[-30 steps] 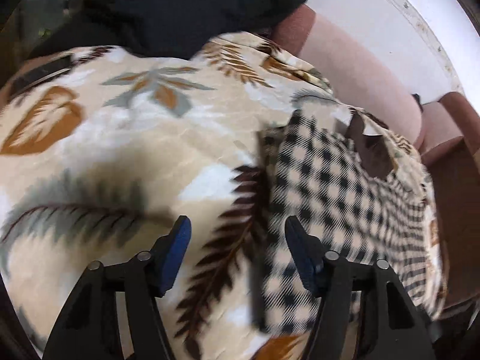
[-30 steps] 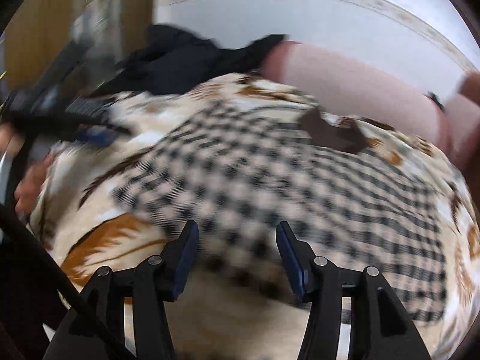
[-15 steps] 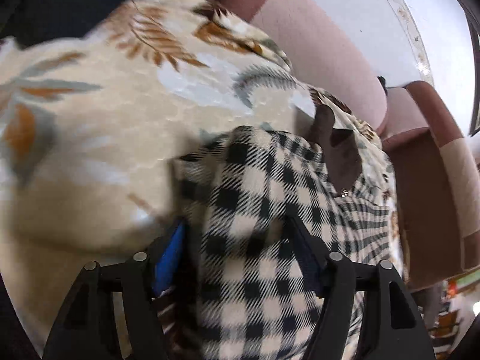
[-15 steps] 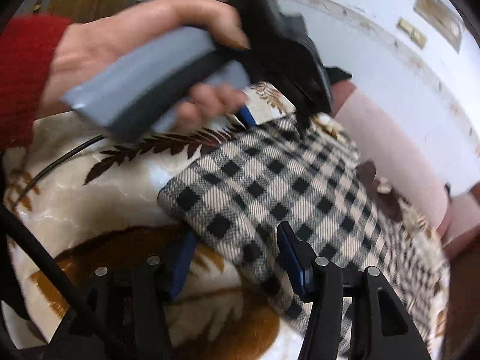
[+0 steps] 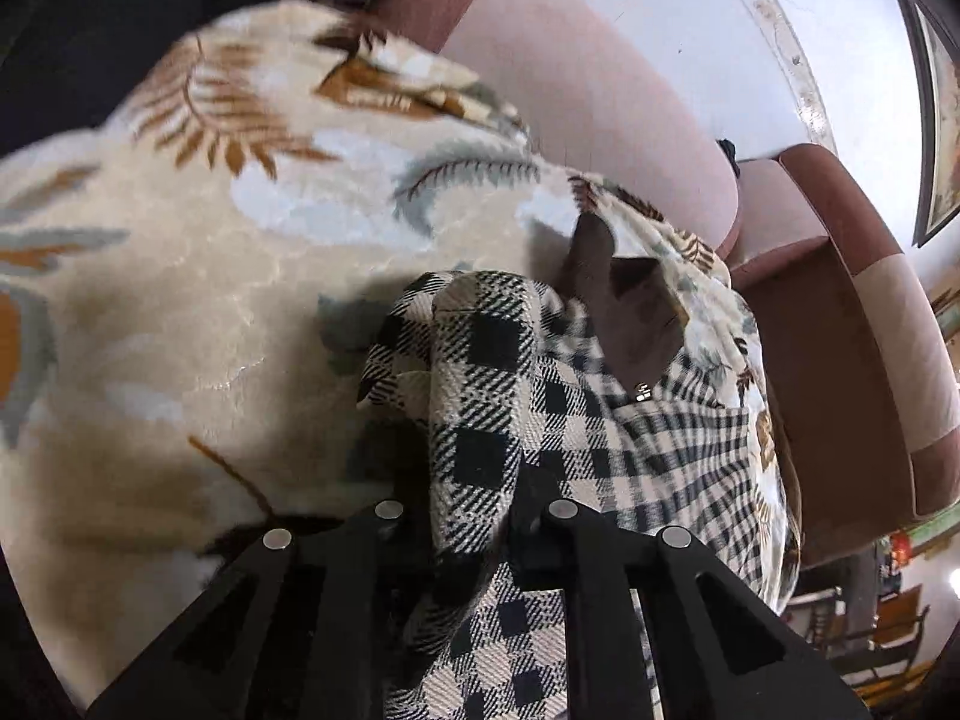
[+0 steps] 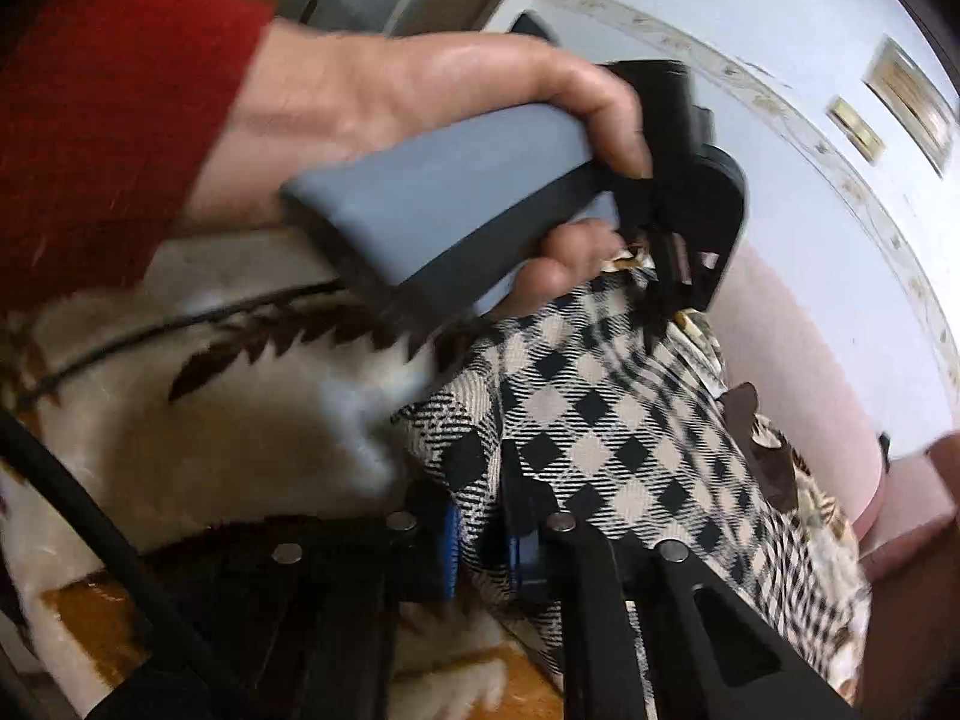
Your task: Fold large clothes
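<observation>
Both grippers are clamped on the same checked garment [image 5: 600, 420], a black-and-cream piece lying on a cream blanket [image 5: 180, 300] printed with brown and grey leaves. Seen from the left wrist, the left gripper [image 5: 474, 516] has its jaws drawn in on a bunched fold of the cloth, which rises as a ridge toward 12 o'clock and spreads flat toward 3 o'clock, where a dark brown collar [image 5: 624, 306] lies open. Beyond the blanket, from 12 to 3 o'clock, a pink and maroon sofa [image 5: 600, 96] stands against a white wall [image 5: 810, 30]. Seen from the right wrist, the right gripper [image 6: 486, 540] pinches an edge of the garment [image 6: 600, 420] between its blue pads [image 6: 451, 552]; the fabric runs off toward 4 o'clock. At 11 o'clock in that view, a hand [image 6: 420, 96] in a red sleeve [image 6: 114, 120] holds the grey handle of the left gripper [image 6: 654, 300], whose tip meets the cloth close above.
</observation>
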`<state>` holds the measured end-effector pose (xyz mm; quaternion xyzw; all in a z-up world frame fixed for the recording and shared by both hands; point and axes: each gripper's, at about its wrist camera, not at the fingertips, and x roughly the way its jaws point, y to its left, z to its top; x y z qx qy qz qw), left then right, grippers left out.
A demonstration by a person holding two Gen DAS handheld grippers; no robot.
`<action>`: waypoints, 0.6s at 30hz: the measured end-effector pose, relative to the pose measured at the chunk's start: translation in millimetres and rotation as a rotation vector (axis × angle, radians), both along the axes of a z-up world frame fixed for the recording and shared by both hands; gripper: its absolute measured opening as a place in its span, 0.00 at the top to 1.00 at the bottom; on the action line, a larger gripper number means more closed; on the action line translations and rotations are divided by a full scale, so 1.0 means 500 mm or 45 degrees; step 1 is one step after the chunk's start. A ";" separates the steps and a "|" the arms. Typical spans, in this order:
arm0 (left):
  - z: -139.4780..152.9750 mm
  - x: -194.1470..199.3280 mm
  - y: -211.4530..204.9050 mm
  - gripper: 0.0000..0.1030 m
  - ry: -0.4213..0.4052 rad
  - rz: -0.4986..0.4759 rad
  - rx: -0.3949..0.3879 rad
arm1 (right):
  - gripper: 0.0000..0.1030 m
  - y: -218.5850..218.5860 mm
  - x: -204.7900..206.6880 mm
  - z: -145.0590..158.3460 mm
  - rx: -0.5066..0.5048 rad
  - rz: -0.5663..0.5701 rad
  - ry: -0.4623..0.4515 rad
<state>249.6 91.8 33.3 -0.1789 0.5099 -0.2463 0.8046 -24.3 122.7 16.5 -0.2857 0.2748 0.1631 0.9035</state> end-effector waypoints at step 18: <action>0.166 -0.101 -0.688 0.79 -0.245 -0.485 0.392 | 0.92 -0.570 -0.066 0.128 0.563 -0.800 -0.006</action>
